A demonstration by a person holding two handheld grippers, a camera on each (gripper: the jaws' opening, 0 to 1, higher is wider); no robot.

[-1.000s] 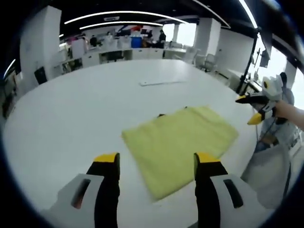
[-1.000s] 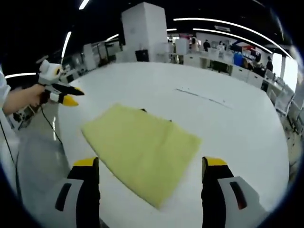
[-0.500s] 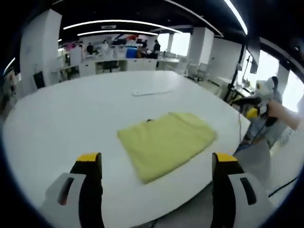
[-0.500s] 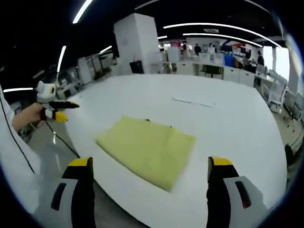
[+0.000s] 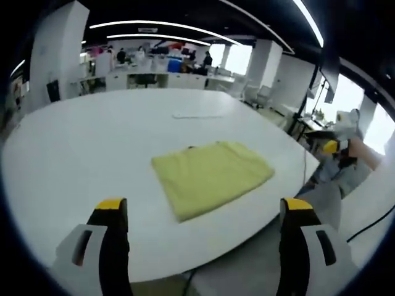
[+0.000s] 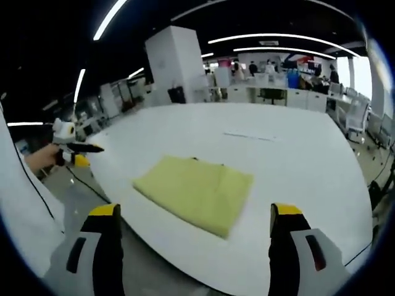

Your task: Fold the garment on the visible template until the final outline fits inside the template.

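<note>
A yellow garment lies folded into a flat rectangle on the round white table, close to its near edge. A small dark bit peeks out at the garment's far edge; I cannot tell what it is. My left gripper hangs open, back from the table, with nothing between its jaws. In the right gripper view the same garment lies ahead, and my right gripper is open and off the table too. A hand holds the left gripper at the far left.
A thin pale strip lies on the table beyond the garment. The table edge curves just ahead of the right jaws, with grey floor below. Desks, chairs and people stand at the back of the room. The right gripper is off the table's right side.
Both views have drawn back and away from the table, so the garment looks smaller and farther. The garment itself lies as before, and both grippers stay open.
</note>
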